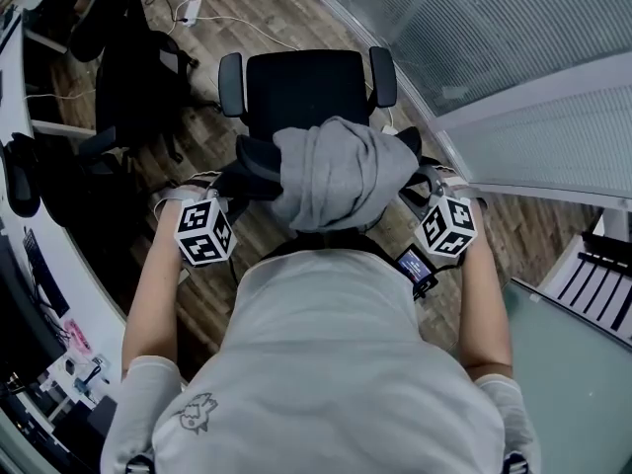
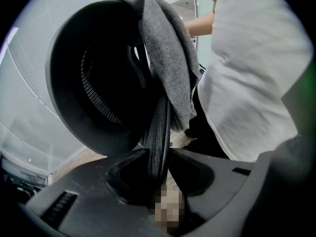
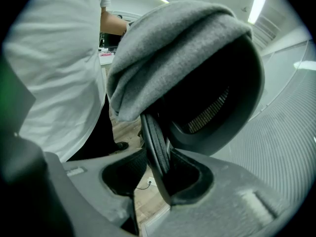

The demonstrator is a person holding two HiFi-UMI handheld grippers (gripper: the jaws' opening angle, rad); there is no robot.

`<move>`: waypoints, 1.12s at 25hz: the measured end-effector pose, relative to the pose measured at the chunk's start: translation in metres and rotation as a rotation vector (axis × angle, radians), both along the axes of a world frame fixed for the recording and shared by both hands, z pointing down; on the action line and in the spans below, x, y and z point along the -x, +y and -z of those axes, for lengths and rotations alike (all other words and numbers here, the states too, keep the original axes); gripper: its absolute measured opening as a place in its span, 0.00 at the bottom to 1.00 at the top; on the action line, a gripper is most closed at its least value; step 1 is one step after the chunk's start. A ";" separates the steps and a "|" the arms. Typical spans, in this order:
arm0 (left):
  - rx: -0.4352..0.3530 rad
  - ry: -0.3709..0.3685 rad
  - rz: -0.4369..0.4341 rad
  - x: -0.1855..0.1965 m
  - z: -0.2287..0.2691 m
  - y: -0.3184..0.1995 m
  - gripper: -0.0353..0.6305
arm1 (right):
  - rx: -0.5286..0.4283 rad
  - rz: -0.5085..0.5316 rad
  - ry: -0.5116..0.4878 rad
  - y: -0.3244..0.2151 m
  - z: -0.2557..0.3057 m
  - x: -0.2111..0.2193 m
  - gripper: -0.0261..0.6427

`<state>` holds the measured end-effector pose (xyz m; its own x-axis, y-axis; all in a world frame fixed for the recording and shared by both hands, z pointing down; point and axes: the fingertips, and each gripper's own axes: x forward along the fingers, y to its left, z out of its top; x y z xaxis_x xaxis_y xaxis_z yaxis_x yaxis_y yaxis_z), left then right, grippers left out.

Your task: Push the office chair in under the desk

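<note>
The black office chair [image 1: 306,92] stands in front of me on the wood floor, its seat and two armrests seen from above. A grey garment [image 1: 336,171] hangs over the top of its backrest. My left gripper [image 1: 232,181] is shut on the left rim of the backrest [image 2: 158,127], which runs down between its jaws [image 2: 159,169]. On the other side, my right gripper [image 1: 420,181] is shut on the right rim [image 3: 154,137], which sits between its jaws [image 3: 157,169]. The mesh back [image 3: 212,110] curves away above both.
A white curved desk [image 1: 74,275] runs along the left, with a second black chair [image 1: 138,67] beside it. A ribbed glass partition [image 1: 513,77] closes the right side. A cable and adapter [image 1: 190,10] lie on the floor beyond the chair. A glass tabletop [image 1: 568,363] is at lower right.
</note>
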<state>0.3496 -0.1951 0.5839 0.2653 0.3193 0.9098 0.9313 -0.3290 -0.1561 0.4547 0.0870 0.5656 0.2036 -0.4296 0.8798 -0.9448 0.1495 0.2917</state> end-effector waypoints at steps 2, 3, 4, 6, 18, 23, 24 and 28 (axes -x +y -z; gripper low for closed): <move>0.001 -0.013 0.019 0.004 0.001 -0.002 0.23 | 0.005 0.022 -0.001 -0.004 0.001 -0.001 0.26; 0.003 -0.016 0.030 0.007 0.002 -0.003 0.23 | 0.005 0.034 -0.001 -0.007 0.001 -0.002 0.26; 0.006 -0.018 0.043 0.010 0.002 -0.003 0.23 | 0.004 0.046 -0.001 -0.009 0.002 -0.003 0.26; 0.009 -0.021 0.075 0.018 0.002 -0.002 0.23 | 0.000 0.073 0.000 -0.012 0.003 -0.004 0.26; 0.012 -0.060 0.346 0.056 0.005 0.019 0.23 | -0.016 0.354 -0.014 -0.031 0.008 -0.031 0.25; 0.014 -0.066 0.481 0.075 0.004 0.032 0.24 | -0.025 0.499 -0.021 -0.042 0.008 -0.037 0.25; 0.014 -0.065 0.506 0.079 0.003 0.034 0.24 | -0.029 0.524 -0.019 -0.046 0.008 -0.038 0.25; 0.011 -0.052 0.598 0.092 0.002 0.045 0.24 | -0.043 0.618 -0.015 -0.056 0.007 -0.042 0.25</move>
